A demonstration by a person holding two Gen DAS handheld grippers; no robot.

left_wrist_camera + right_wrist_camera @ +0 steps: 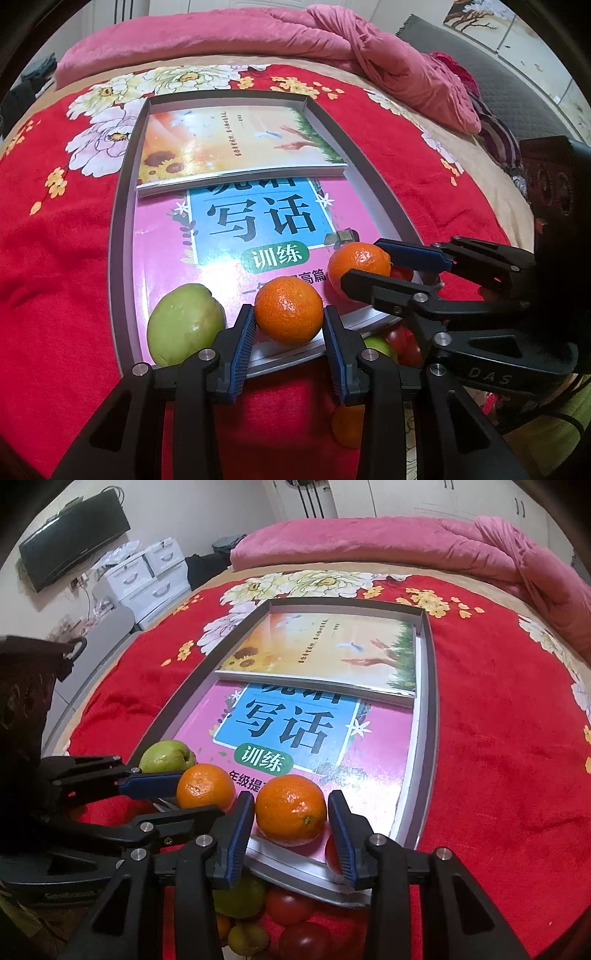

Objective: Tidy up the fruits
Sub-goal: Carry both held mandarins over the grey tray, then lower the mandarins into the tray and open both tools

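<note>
While both oranges sit on the pink book (236, 258), the left gripper (289, 332) squeezes one orange (288, 310) and the right gripper (291, 823) hugs the other orange (290, 808). Its pads look tight on it. A green fruit (184, 323) rests on the book's near corner.

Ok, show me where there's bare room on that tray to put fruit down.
Free: the middle of the pink book, between the sunflower book and the fruit row; the red bedspread either side of the tray. Crowded: the tray's near edge, where the green fruit sits beside the left claw and right claw, each gripping an orange.
</note>
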